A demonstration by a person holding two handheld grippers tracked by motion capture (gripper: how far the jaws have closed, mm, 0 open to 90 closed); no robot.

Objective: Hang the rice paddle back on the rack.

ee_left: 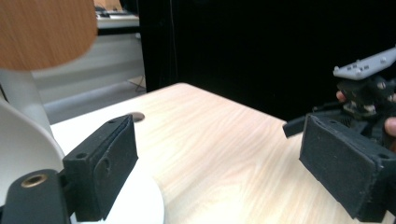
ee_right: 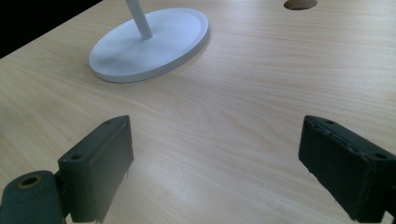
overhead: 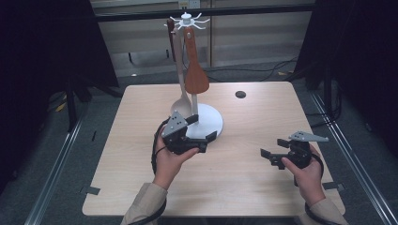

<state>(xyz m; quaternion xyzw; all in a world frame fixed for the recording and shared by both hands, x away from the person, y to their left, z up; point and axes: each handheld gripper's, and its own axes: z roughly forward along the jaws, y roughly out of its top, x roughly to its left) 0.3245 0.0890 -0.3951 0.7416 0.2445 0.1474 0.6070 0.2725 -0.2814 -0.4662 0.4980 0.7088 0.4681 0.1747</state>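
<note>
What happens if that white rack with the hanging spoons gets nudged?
The rack probably resists tipping: its round base lies broad and flat on the table. It looks top-heavy though, on a thin pole. The spoons hang loosely from hooks, so they would likely swing.

**Black grippers, tan sleeves**

Each hand grips a black tool: the left gripper (overhead: 202, 127) and right gripper (overhead: 273, 152) carry grey three-cornered plates dotted with screws, thick black padded fingers (ee_right: 100, 165), and black cables. Sleeves (overhead: 143, 206) are tan.
</note>
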